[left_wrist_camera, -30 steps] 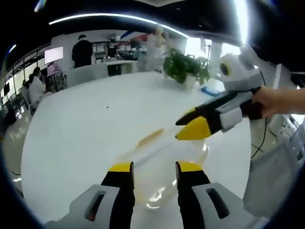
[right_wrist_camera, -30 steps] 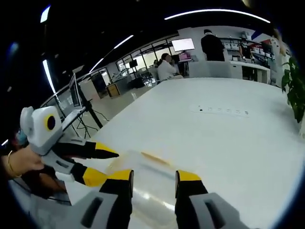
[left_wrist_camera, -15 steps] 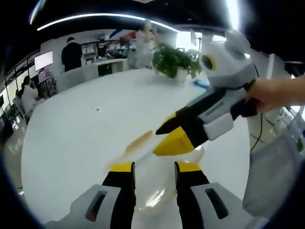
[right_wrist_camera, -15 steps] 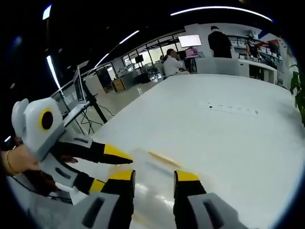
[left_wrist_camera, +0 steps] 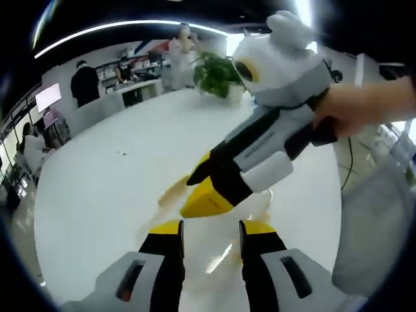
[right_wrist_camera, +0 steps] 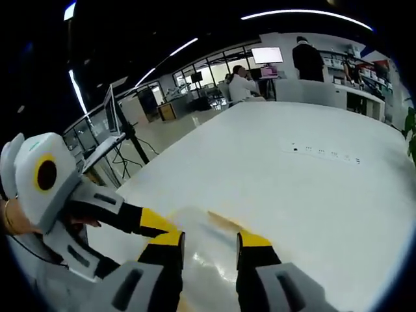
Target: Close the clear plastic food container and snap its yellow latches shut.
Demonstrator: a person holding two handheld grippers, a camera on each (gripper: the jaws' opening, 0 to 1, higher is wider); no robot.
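While both grippers are held open and empty over the clear plastic food container on the white table, the right gripper is brought to its yellow latch, judged next to be pressed down.

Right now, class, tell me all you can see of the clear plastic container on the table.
The clear plastic container lies low on the white table, glossy and see-through, blurred. A yellow latch runs along its far edge. The right tool reaches over it, the left tool just before it. Whether either touches it, or the lid is shut, cannot be told.
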